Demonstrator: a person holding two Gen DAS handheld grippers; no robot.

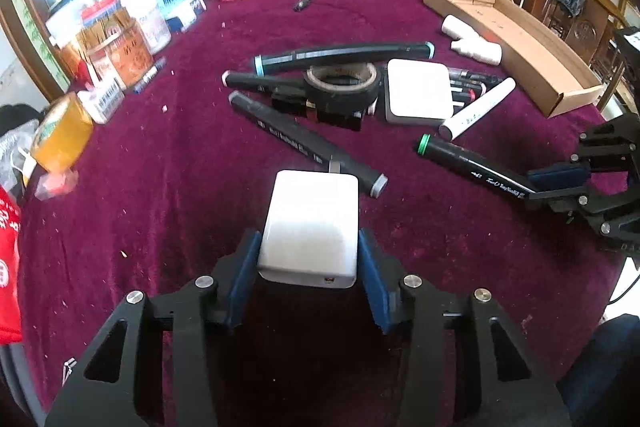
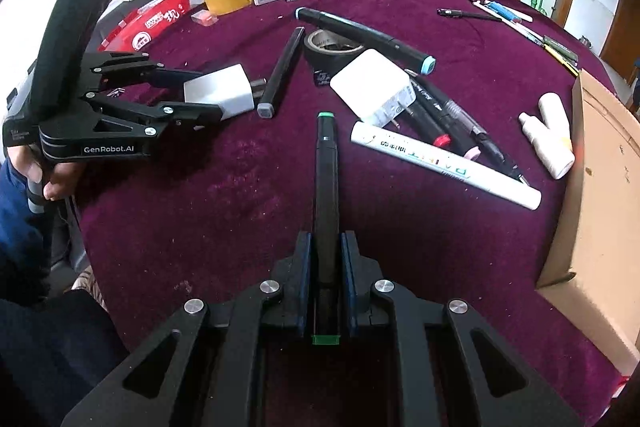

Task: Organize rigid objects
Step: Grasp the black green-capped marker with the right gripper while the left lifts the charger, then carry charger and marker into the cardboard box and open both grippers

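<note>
left wrist view: left gripper [image 1: 310, 251] clamped on white plastic charger block [image 1: 310, 227], lower centre; long cardboard tray [image 1: 520, 39] upper right, nearly bare. right wrist view: right gripper [image 2: 326, 267] pinching black green-capped marker [image 2: 326, 187], centre; most markers left.

- Left gripper [image 1: 310, 247]: blue pads clamped on both sides of white charger block [image 1: 310, 227];
- Right gripper [image 1: 538, 185]: closed on green-capped black marker [image 1: 472, 167], above maroon tablecloth [image 1: 160, 187].

white charger [image 1: 310, 227] and green-capped marker [image 2: 326, 187], both held.
</note>
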